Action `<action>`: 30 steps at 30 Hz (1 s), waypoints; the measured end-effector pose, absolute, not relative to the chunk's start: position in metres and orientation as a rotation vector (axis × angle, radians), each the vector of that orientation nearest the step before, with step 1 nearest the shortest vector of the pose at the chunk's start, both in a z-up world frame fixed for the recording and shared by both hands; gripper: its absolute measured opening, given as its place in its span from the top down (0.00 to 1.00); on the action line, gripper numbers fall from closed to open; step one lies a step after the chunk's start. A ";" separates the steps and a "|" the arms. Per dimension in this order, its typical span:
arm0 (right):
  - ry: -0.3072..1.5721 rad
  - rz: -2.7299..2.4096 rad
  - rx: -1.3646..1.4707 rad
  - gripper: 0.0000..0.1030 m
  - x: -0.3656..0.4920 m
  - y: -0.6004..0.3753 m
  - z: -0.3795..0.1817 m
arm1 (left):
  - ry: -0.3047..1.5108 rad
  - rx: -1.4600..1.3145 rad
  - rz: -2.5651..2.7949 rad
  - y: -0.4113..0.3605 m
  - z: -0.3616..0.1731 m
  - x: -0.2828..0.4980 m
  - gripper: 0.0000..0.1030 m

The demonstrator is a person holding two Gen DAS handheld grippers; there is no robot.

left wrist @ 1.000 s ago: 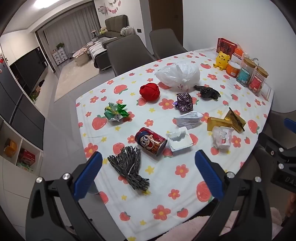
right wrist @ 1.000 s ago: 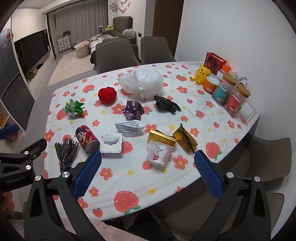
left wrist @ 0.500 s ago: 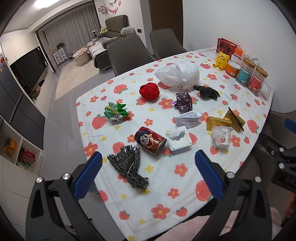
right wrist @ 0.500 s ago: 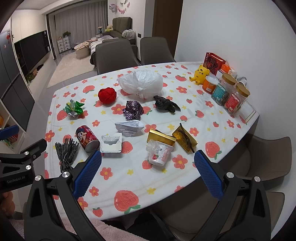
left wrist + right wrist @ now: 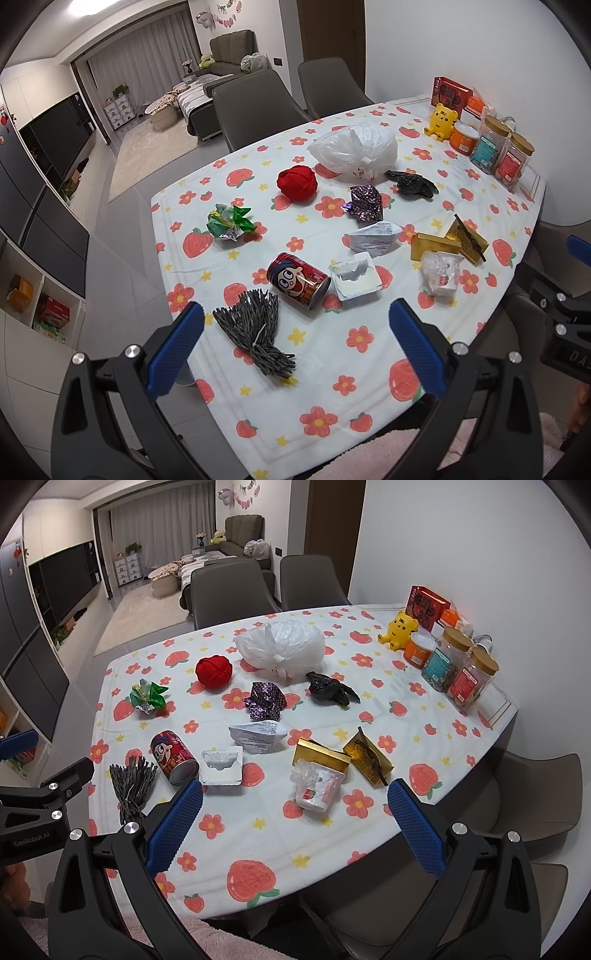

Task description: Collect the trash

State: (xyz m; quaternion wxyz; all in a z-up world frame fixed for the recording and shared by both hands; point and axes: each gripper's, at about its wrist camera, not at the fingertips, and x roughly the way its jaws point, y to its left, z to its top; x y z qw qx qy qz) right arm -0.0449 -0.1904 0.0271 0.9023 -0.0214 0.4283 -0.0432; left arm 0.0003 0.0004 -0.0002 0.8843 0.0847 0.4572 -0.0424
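Note:
Trash lies scattered on the flowered tablecloth (image 5: 325, 384): a red can (image 5: 299, 279) on its side, a grey shredded bundle (image 5: 255, 332), a white tray (image 5: 354, 280), a crumpled plastic cup (image 5: 317, 784), gold wrappers (image 5: 365, 760), a white packet (image 5: 258, 734), a purple wrapper (image 5: 266, 700), a black bag (image 5: 330, 688), a green wrapper (image 5: 229, 222), a red ball (image 5: 297, 182) and a tied white bag (image 5: 356, 151). My left gripper (image 5: 295, 347) hovers open above the near table edge, short of the bundle and can. My right gripper (image 5: 295, 827) hangs open near the cup, holding nothing.
Jars (image 5: 458, 668), an orange tub, a yellow bear toy (image 5: 399, 629) and a red box (image 5: 426, 605) stand along the wall at the table's far right. Grey chairs (image 5: 255, 107) sit behind the table and another (image 5: 517, 801) at its right side.
Both views have shifted only slightly; the table sits a little higher in the left wrist view. No object has moved and both grippers stay open.

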 end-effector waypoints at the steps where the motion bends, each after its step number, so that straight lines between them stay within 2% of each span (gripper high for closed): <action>1: 0.886 -0.090 -0.043 0.06 -0.045 -0.191 0.027 | 0.952 0.176 -0.088 0.001 0.000 0.000 0.04; 30: 0.873 -0.092 -0.045 0.06 -0.046 -0.189 0.035 | 0.942 0.176 -0.095 -0.003 0.009 -0.008 0.04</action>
